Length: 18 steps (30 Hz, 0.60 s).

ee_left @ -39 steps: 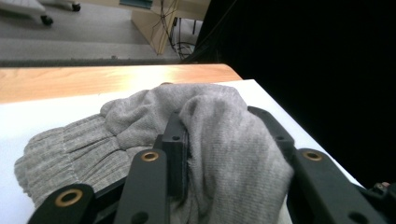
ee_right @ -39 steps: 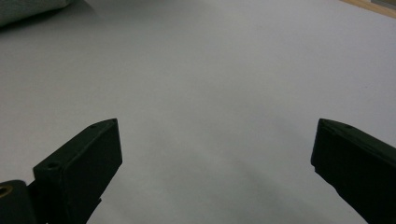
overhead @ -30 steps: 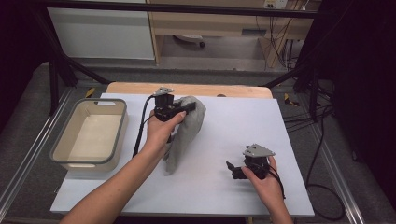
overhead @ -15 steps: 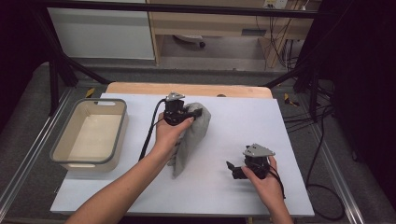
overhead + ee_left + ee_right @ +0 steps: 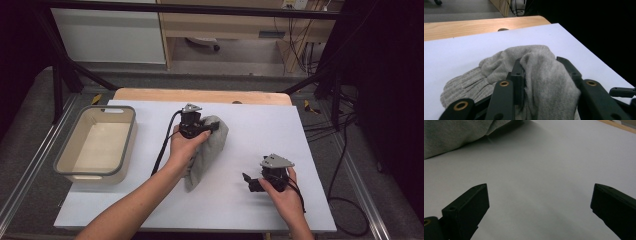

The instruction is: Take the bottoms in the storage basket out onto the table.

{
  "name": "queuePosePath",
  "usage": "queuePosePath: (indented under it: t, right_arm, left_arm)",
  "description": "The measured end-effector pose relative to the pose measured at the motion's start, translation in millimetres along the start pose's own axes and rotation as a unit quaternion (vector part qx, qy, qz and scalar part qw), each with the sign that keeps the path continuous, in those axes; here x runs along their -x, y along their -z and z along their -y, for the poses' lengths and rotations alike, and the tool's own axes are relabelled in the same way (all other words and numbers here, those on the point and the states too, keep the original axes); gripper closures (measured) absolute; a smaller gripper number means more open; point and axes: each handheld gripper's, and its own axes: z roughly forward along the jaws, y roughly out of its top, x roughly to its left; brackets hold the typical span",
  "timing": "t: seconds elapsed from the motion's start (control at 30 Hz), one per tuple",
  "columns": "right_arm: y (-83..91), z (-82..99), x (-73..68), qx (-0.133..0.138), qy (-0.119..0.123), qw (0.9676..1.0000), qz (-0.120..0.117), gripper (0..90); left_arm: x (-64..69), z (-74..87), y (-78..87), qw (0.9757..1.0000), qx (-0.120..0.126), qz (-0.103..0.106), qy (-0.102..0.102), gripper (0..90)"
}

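Bunched between the jaws of the left gripper, a grey cloth is clamped — the right gripper is held wide apart, empty, just beside it.

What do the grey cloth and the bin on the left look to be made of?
Grey cloth: a soft knit fabric, likely cotton or wool blend; ribbed stitches show and it folds limply. Bin: probably hard plastic, cream with a grey rim, smooth and faintly glossy.
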Motion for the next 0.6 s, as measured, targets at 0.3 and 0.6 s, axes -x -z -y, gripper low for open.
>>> queuePosePath:
  t: [0.3, 0.6]
  right_arm:
    - [0.3, 0.3, -0.2, -0.001, 0.001, 1.0, 0.001, 2.5]
    - [-0.8, 0.5, 0.4, -0.003, 0.001, 1.0, 0.001, 2.4]
  left_arm:
    - [3.7, 7.1, -3.4, 0.9999, -0.009, 0.007, -0.006, 61.4]
    - [8.6, 15.7, -10.4, 0.9996, -0.022, 0.015, -0.012, 60.6]
